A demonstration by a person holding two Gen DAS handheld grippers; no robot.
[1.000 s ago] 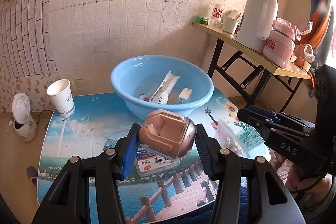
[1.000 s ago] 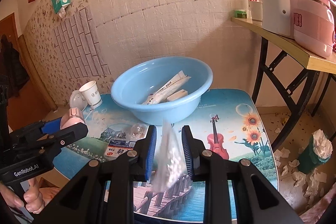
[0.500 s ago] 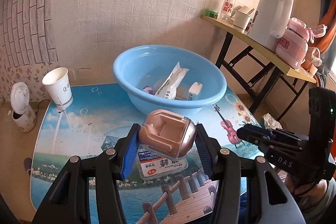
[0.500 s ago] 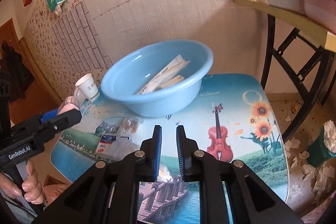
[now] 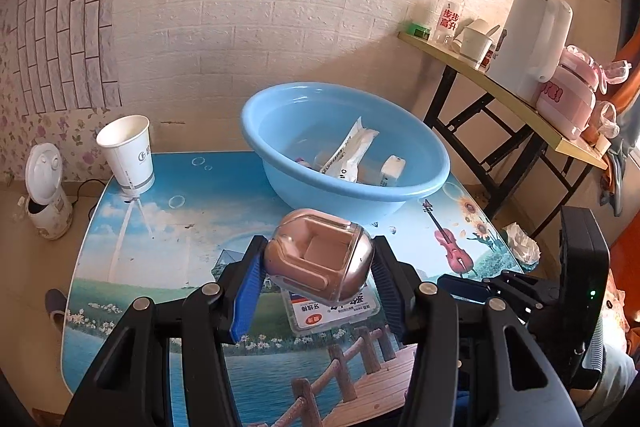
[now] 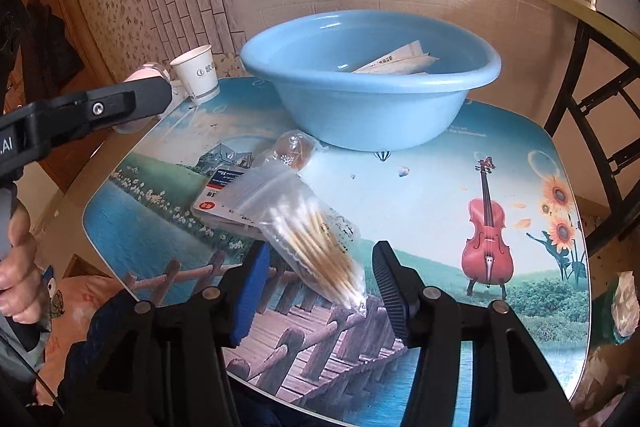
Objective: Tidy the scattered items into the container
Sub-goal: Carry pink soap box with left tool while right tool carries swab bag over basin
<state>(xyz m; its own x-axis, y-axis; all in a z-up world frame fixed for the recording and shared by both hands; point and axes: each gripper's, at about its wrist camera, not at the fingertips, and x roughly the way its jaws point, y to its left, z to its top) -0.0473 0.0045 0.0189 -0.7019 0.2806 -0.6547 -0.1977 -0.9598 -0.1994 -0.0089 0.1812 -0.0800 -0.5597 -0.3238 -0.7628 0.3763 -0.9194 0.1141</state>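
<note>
1. The paper cup point(image 5: 127, 151) stood upright on the bench point(image 5: 168, 227), well to the left of the blue basin point(image 5: 344, 147) and near the bench's far left corner.
2. The left tongs point(image 5: 318, 269) were clamped on a rose-gold case point(image 5: 318, 257), one finger on each side, holding it above the bench just in front of the basin.
3. A flat printed packet point(image 5: 332, 311) lay on the bench directly under the held case, in front of the basin.
4. The basin sat at the far edge of the bench. It held a long white sachet point(image 5: 352, 151) leaning on its inner wall and a small white block point(image 5: 393, 167) just right of the sachet.
5. In the right wrist view, a small clear wrapper with a brownish item point(image 6: 294, 149) lay on the bench just in front of the basin's left side, touching or nearly touching its wall.
6. A zip bag of cotton swabs point(image 6: 308, 227) lay on the bench in front of the basin, its top resting over the printed packet.
7. The right tongs point(image 6: 318, 291) stood wide apart, the swab bag's lower end between the fingers and touching neither.
8. A side shelf point(image 5: 500, 87) right of the basin carried a white kettle point(image 5: 528, 43) and a pink container point(image 5: 566, 99).
</note>
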